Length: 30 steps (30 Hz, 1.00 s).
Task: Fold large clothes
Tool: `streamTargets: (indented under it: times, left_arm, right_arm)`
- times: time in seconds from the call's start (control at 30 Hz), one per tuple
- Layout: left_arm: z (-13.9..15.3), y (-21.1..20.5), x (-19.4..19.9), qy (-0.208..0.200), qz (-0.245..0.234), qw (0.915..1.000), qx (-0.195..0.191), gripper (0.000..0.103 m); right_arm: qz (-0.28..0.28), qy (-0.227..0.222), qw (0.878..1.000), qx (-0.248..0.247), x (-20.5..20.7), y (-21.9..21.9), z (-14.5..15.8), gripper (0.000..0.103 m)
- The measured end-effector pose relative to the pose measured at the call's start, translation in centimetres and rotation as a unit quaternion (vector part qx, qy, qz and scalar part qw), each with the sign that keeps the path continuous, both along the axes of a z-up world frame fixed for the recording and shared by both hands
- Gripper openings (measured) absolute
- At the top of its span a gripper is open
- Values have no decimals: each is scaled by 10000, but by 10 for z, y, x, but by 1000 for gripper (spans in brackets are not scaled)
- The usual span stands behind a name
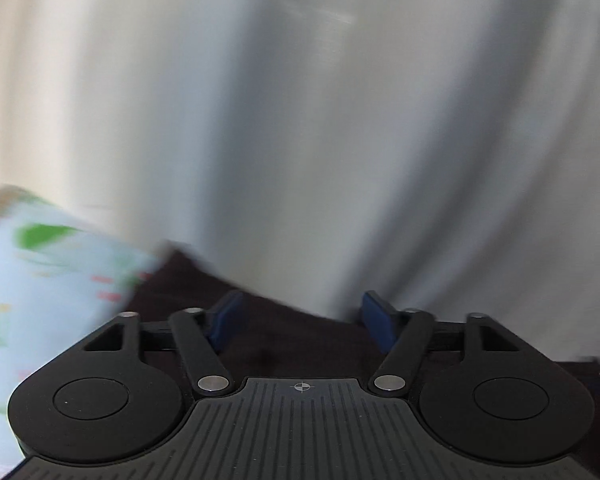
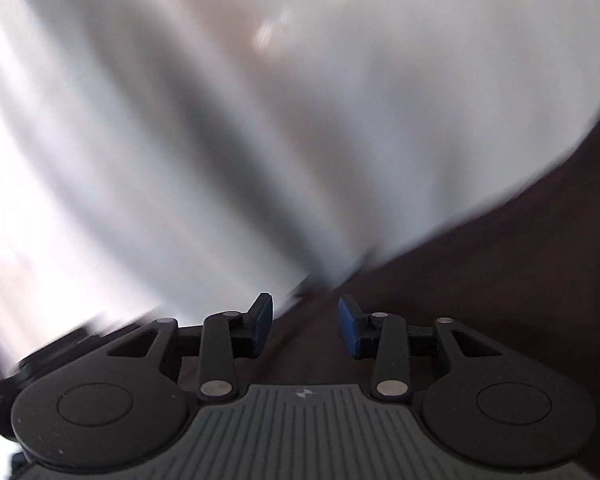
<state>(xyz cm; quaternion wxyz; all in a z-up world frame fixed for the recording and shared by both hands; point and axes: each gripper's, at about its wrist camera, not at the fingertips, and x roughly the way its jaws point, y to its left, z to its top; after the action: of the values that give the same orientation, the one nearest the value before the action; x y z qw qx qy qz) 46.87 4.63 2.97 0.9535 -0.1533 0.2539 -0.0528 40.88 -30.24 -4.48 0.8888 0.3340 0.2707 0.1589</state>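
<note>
Both views are blurred by motion. A dark brown garment [image 1: 268, 320] lies under my left gripper [image 1: 300, 316], whose blue pads are apart with nothing between them. In the right wrist view the same dark garment [image 2: 500, 260] fills the lower right, and my right gripper [image 2: 305, 320] is open above its edge, holding nothing. A white curtain-like cloth [image 1: 300, 120] hangs behind in both views and also shows in the right wrist view [image 2: 180, 140].
A light blue cloth with green and red flower print [image 1: 40, 288] lies at the left, next to the dark garment. Part of a black device [image 2: 4, 380] shows at the lower left of the right wrist view.
</note>
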Motion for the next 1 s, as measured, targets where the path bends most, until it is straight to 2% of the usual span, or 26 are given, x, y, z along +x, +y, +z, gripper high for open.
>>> streamTargets:
  times: [0.03, 0.07, 0.13, 0.2, 0.23, 0.27, 0.3, 0.4, 0.47, 0.5, 0.53, 0.6, 0.7, 0.77, 0.83, 0.87, 0.9, 0.93, 1.0]
  left_arm:
    - [-5, -20, 7, 28, -212, 9997, -114, 76]
    - [-11, -38, 14, 12, -380, 9993, -69, 76]
    - [-31, -72, 27, -71, -467, 9978, 470, 78]
    - [-59, -87, 42, 93, -421, 9941, 994, 80]
    - [-75, -86, 47, 184, -357, 9928, 1131, 81]
    - [-88, -82, 51, 243, -317, 9933, 1083, 81]
    - [-96, -76, 51, 185, -318, 9955, 877, 81]
    - [-101, -70, 56, 227, -344, 9964, 747, 81]
    - [-99, -61, 61, 252, -422, 9958, 770, 80]
    - [-96, -58, 60, 245, -462, 9951, 842, 79]
    - [-94, -51, 61, 222, -465, 9946, 899, 79]
    - [-89, -32, 61, 231, -378, 9948, 917, 74]
    - [-85, 3, 70, 296, -87, 9965, 779, 63]
    - [-81, 21, 69, 318, -62, 9968, 727, 57]
    - [-80, 33, 71, 357, -175, 9969, 683, 50]
    - [-80, 38, 73, 340, -233, 9971, 638, 50]
    - [-81, 44, 74, 331, -287, 9977, 517, 50]
    - [-83, 50, 75, 332, -304, 9985, 312, 50]
    - [-90, 57, 77, 307, -312, 9990, 6, 50]
  right_arm:
    - [91, 194, 9997, 131, 9, 15, -16, 32]
    - [49, 259, 9996, 94, 13, 22, -26, 28]
    - [-30, 28, 9997, -239, 14, 20, -45, 0]
    - [109, -10, 9999, 38, 15, 5, -62, 0]
    - [217, -57, 9997, 119, 16, -3, -66, 0]
    - [268, -129, 9996, -24, 15, -4, -63, 0]
    - [363, -198, 9990, -179, 13, -3, -62, 0]
    - [508, -300, 9970, -499, 18, -16, -54, 0]
    - [289, -325, 9951, -887, 15, -27, -45, 0]
    - [75, -225, 9953, -942, 19, -44, -45, 0]
    - [-366, 29, 9945, -982, 20, -68, -47, 0]
    - [-838, 242, 9936, -723, 19, -108, -50, 0]
    - [-1258, 295, 9863, -1022, 12, -146, -45, 0]
    - [-1466, 334, 9822, -1125, 8, -171, -44, 0]
    - [-1730, 359, 9787, -1045, 0, -197, -48, 0]
    - [-1792, 347, 9799, -806, -4, -210, -53, 0]
    - [-1803, 354, 9824, -342, -7, -221, -62, 0]
    - [-1811, 363, 9826, -170, -8, -223, -68, 0]
    - [-1808, 364, 9825, -281, -5, -220, -65, 0]
